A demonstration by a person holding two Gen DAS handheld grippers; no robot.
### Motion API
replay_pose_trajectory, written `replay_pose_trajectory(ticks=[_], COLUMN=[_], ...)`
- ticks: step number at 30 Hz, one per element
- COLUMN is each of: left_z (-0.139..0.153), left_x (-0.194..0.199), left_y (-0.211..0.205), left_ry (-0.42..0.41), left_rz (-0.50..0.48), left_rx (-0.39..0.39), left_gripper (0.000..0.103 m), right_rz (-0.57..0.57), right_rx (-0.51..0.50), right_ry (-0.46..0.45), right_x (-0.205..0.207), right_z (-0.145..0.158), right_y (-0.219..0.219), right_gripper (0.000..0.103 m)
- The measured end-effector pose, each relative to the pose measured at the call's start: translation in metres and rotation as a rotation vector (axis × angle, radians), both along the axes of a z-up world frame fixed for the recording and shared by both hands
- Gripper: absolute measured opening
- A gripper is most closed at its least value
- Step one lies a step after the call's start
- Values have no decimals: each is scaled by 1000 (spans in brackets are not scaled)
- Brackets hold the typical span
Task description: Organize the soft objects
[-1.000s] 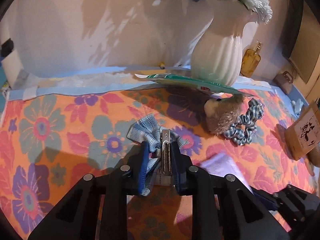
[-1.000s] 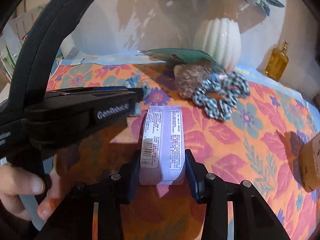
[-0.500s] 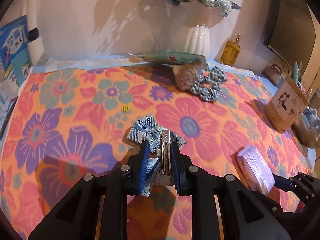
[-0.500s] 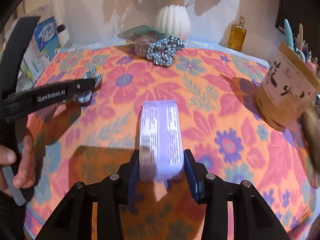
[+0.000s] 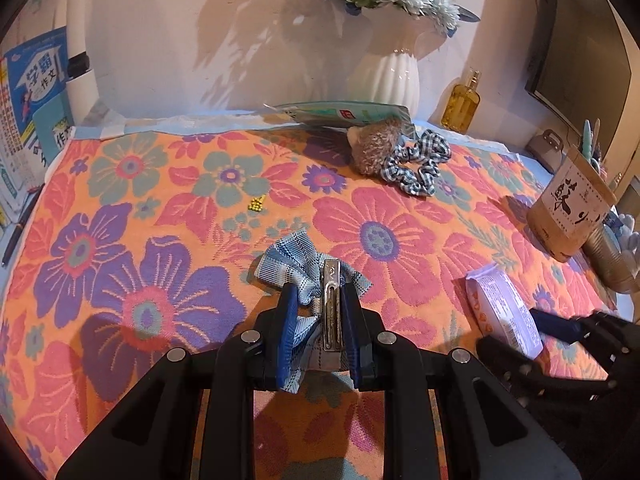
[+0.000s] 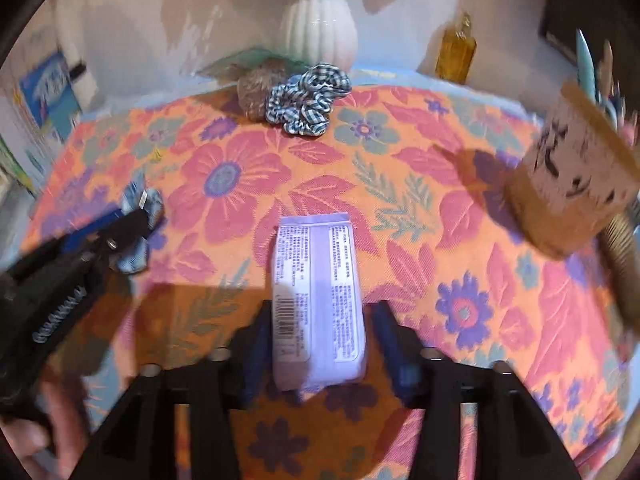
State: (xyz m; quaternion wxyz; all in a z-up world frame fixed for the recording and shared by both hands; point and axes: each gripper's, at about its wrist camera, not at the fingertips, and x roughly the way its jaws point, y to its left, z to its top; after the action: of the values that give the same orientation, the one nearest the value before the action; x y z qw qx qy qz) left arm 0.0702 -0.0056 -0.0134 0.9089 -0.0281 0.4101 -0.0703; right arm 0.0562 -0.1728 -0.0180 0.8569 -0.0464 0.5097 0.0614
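The left gripper (image 5: 319, 312) is pinching a blue plaid bow clip (image 5: 310, 270) tightly between its fingers, above the floral surface (image 5: 160, 208). The right gripper (image 6: 320, 344) is framing a lavender tissue pack (image 6: 318, 300); in that blurred view its fingers seem to be standing slightly off the pack's sides, so the grip looks released. A checked scrunchie (image 5: 416, 164) is lying touching a plush hedgehog (image 5: 374, 146) by the white vase (image 5: 390, 76).

Woven matt tablecloth (image 5: 120, 208); plaid cloth bow (image 5: 296, 268), shiny metal clip (image 5: 332, 304); seemingly glossy plastic tissue pack (image 6: 316, 300).
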Motion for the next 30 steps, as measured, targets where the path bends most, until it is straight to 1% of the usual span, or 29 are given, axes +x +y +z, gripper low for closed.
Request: replay_pose_trajectory(ticks=[1, 2, 3, 4, 5, 8, 9, 11, 14, 17, 20, 22, 23, 24, 25, 26, 28, 30], left_z=[0, -1, -1, -1, -2, -1, -1, 0, 1, 0, 0, 0, -1, -1, -1, -1, 0, 0], left_x=[1, 1, 1, 1, 0, -1, -1, -2, -3, -2, -2, -3, -3, -3, -2, -2, -3, -3], left_y=[0, -1, -2, -3, -3, -4, -4, -3, -1, 0, -2, -4, -5, -6, -5, -5, -5, -5], left_ry=[3, 5, 6, 7, 6, -3, -5, -13, -23, -14, -10, -10, -8, -6, -6, -7, -11, -13], left_rz=[-3, -4, -6, -8, -8, -9, -8, -4, 1, 4, 0, -2, -1, -1, -2, -4, -6, -11], left_rx=[2, 5, 7, 10, 12, 18, 19, 17, 4, 0, 9, 18, 22, 25, 25, 23, 21, 20], left_gripper=[19, 19, 19, 19, 19, 19, 19, 19, 19, 19, 19, 20, 20, 20, 20, 20, 20, 20], right_rz=[3, 8, 15, 16, -1, -70, -91, -132, -143, -120, -109, -86, -75, -76, -76, -76, -91, -136], right_rx=[-37, -77, -94, -90, -60, 64, 77, 67, 108, 118, 69, 71, 56, 9, -47, -90, -126, -176], right_ry=[-20, -35, -50, -54, -31, 86, 97, 124, 117, 80, -1, -13, -18, -20, -10, -5, -34, -48], right_x=[-5, -10, -17, -24, -30, -46, -53, -64, -74, -67, -47, -32, -26, -21, -18, -16, -26, -37], right_z=[0, -2, -3, -5, -6, -8, -6, -3, 2, 15, 25, 23, 19, 14, 8, 3, 2, 1], right_y=[1, -1, -6, -14, -28, -71, -83, -99, -115, -116, -110, -107, -107, -107, -111, -115, -138, -170], right_gripper=[89, 96, 103, 103, 103, 103, 103, 103, 100, 100, 100, 100, 98, 94, 86, 84, 85, 88])
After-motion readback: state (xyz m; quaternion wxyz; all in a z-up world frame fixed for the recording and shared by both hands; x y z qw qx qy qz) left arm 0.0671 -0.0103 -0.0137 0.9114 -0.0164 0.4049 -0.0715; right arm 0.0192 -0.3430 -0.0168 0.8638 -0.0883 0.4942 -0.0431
